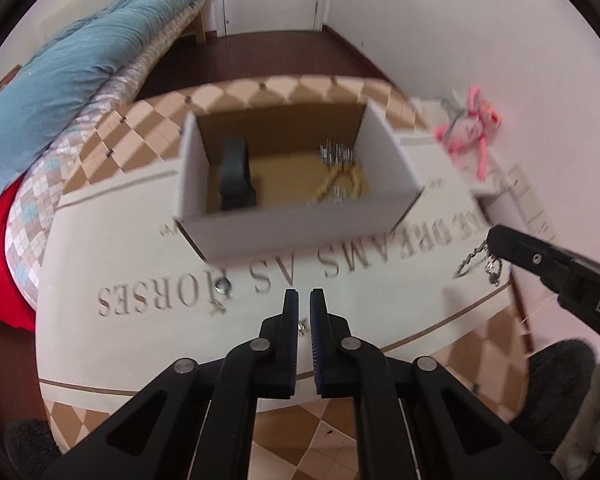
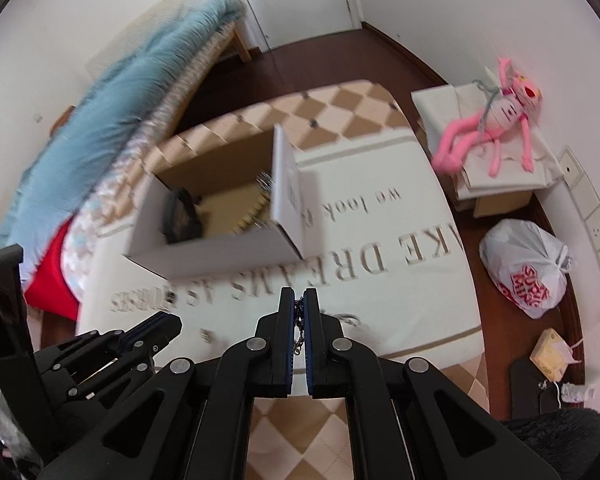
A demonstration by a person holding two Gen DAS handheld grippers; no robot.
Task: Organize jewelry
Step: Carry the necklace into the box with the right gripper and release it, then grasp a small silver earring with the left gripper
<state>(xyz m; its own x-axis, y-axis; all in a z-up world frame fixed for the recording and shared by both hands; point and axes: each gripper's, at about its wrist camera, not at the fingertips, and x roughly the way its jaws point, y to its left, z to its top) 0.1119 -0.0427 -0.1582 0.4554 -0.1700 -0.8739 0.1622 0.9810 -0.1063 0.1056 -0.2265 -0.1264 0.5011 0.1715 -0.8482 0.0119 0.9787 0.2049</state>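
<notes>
Right wrist view shows the right claw (image 2: 299, 300) clamped on a thin silver chain (image 2: 299, 334) dangling above the white lettered desk cloth (image 2: 420, 248), short of the white cardboard box (image 2: 216, 252); a swing could snag its rim or slip the chain loose.

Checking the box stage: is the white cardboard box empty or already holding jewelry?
Not empty. The white cardboard box is open-topped and holds a gold chain, a dark item and silvery pieces, blurred.

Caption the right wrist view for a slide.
Right gripper shut on a silver chain, before the open cardboard box.
</notes>
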